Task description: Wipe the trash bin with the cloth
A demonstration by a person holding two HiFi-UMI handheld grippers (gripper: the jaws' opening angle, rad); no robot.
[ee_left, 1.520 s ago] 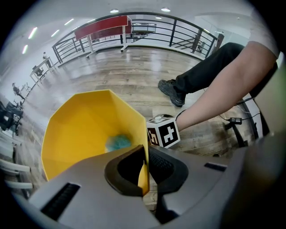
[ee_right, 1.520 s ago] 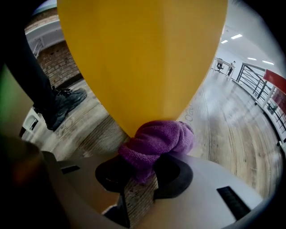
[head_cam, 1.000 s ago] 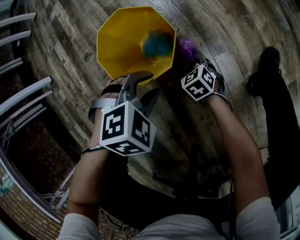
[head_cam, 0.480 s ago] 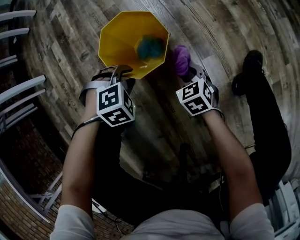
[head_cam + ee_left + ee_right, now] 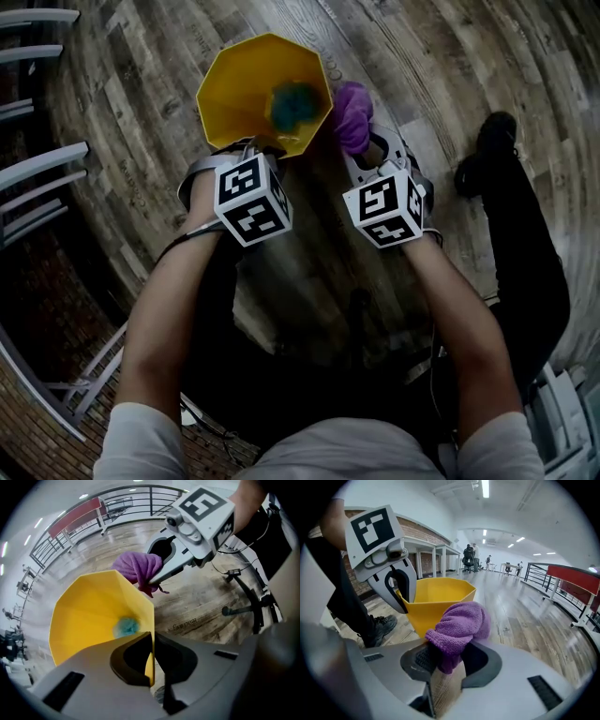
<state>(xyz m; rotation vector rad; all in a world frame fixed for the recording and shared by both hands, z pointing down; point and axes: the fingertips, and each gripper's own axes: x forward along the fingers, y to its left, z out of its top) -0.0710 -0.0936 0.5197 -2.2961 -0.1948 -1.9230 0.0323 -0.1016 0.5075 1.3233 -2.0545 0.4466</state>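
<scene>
Nearest, the left gripper view looks along the left gripper point(image 5: 152, 644), whose jaws are pinched on the thin yellow wall of the bin point(image 5: 89, 611) at its rim. They have just been closing, and the wall stands between them. The right gripper view shows the right gripper point(image 5: 451, 660) clamped on a bunched purple cloth point(image 5: 461, 625) that bulges out above its jaws.

From the head view the two grippers sit side by side at the bin's near edge, the left on the rim and the right holding the cloth at the bin's right side. The cloth is just beside the outer wall; no view shows whether it touches.

A teal lump point(image 5: 292, 103) lies deep inside the bin. The head view and the left gripper view both show it, while the right gripper view catches only the bin's outside and rim.

The bin stands on a plank floor point(image 5: 450, 66). A black shoe point(image 5: 483, 155) rests on the floor to the right.

Farther off, the left gripper view takes in a railing point(image 5: 126, 494) curving round the floor. Only the right gripper view reaches the brick wall point(image 5: 426, 531) and, at the far end, people point(image 5: 468, 557) among desks.
</scene>
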